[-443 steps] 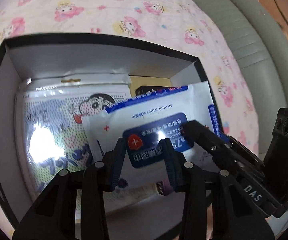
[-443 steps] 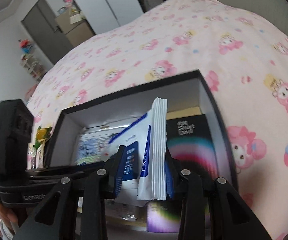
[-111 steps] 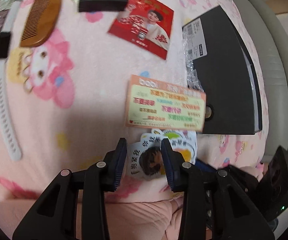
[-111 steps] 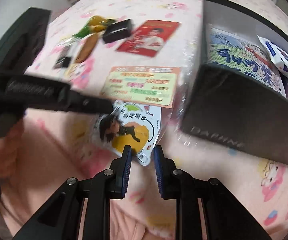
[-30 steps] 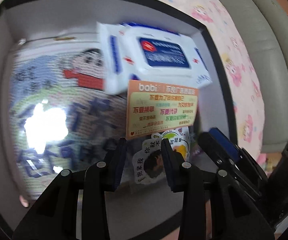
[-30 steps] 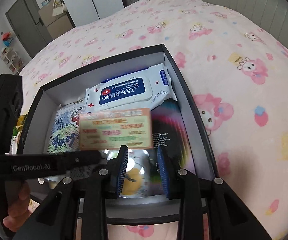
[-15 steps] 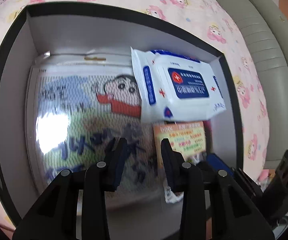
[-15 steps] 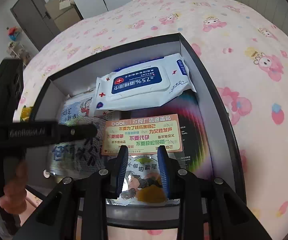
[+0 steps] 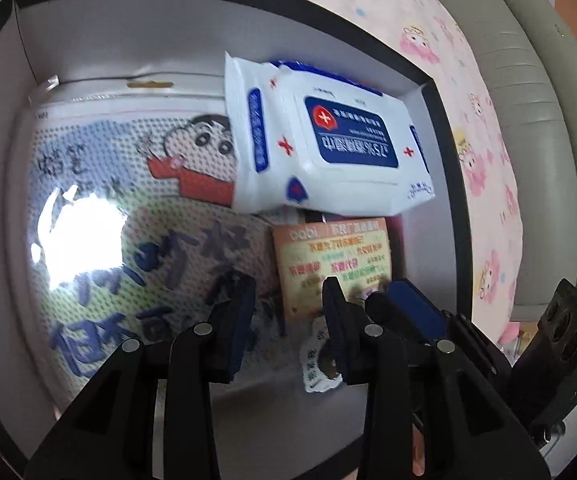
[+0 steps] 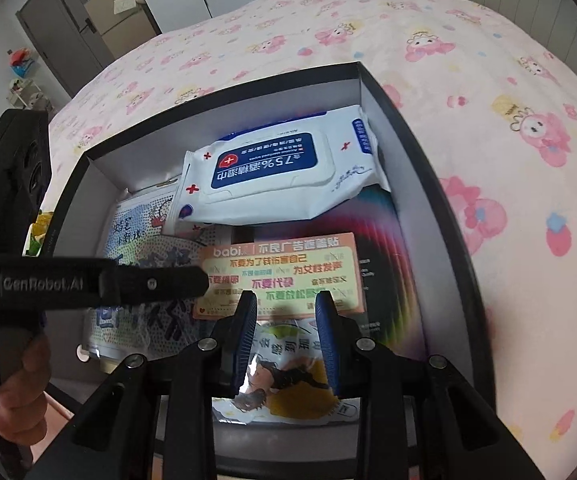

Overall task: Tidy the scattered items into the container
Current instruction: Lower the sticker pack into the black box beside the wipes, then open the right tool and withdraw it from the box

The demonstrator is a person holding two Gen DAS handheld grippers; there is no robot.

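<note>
Since a second ago, the sticker pack [image 10: 280, 280] is seen to have been lowered from mid-air onto the contents of the black box [image 10: 444, 216], below the wipes packet [image 10: 276, 172] and beside the cartoon pouch [image 9: 128, 208]; that item is judged delivered. Both the left tongs [image 9: 286, 312] and right tongs [image 10: 286, 320] are held partly open and grasp nothing, though the pack's glossy lower end is possibly brushed by the right tongs.

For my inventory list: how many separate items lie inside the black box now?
4 visible: wipes pack at back, cartoon bag left, sticker pack over the rainbow box right. More may be hidden.
</note>
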